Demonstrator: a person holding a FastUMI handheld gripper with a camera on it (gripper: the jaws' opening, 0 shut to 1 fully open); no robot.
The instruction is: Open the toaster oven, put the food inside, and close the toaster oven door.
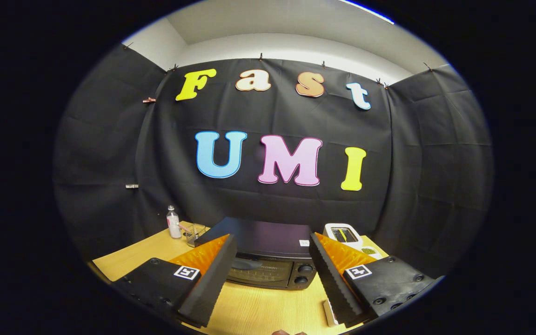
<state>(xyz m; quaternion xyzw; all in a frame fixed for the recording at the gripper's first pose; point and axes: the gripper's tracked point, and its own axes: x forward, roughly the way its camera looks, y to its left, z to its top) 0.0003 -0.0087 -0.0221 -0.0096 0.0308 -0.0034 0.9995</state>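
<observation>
A black toaster oven [268, 253] stands on the wooden table [268, 309] beyond my fingers, its glass door [258, 272] shut and two round knobs [303, 274] on its right side. My gripper [272, 246] is open, with nothing between its fingers, held above the table and facing the oven's front. The left finger [212, 279] and right finger [331, 277] frame the oven from either side without touching it. A pale block-like thing [329, 314] lies on the table just under the right finger; I cannot tell what it is.
A small clear bottle [173, 223] and a wire holder [194, 234] stand on the table left of the oven. A white device with a screen [341, 233] and a small dish [369, 251] sit behind the oven to the right. Black cloth walls close in the table.
</observation>
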